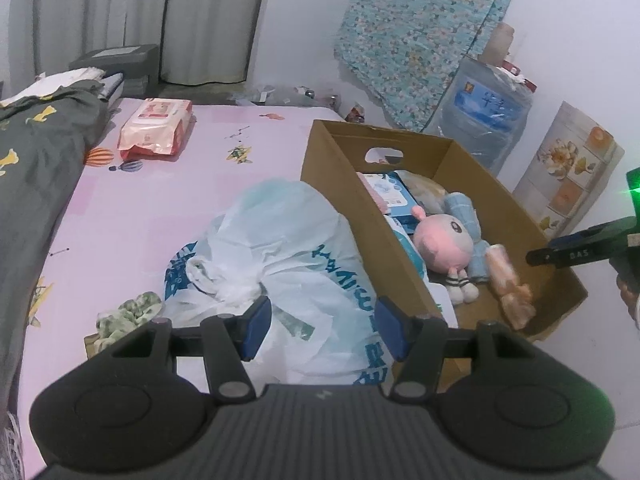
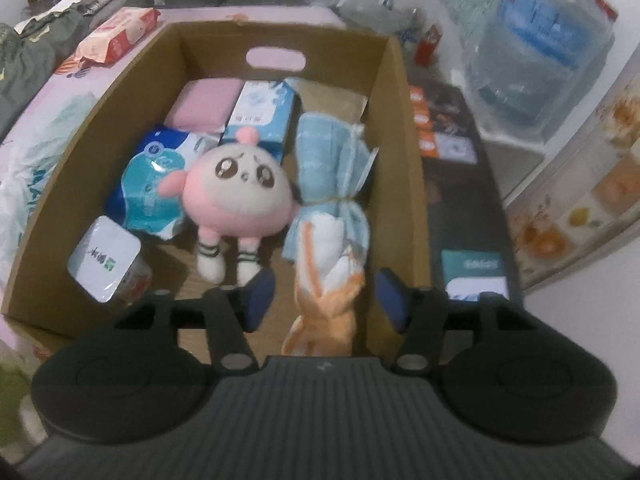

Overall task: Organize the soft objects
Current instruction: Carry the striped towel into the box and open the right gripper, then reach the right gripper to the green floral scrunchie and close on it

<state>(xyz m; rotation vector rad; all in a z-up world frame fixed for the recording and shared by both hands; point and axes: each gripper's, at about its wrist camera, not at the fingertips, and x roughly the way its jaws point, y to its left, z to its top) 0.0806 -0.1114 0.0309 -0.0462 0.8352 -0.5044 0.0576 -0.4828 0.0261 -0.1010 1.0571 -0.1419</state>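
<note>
A cardboard box (image 1: 340,184) stands on the pink bed, seen from above in the right wrist view (image 2: 72,168). In it lie a pink plush doll (image 2: 236,196), a blue towel bundle (image 2: 332,160), an orange-and-white cloth (image 2: 328,288), tissue packs (image 2: 152,184) and a pink pad (image 2: 204,104). My right gripper (image 2: 324,300) is open above the box's near end, the orange cloth lying loose between its fingers. My left gripper (image 1: 320,328) is open over a white plastic bag (image 1: 280,248) on the bed. A green patterned cloth (image 1: 128,312) lies left of the bag.
A pink wipes pack (image 1: 156,128) lies at the bed's far end. A dark green quilt (image 1: 36,168) covers the left side. A water jug (image 1: 484,116) and a flowered panel (image 1: 568,168) stand against the wall to the right. The right gripper shows at the left wrist view's right edge (image 1: 584,254).
</note>
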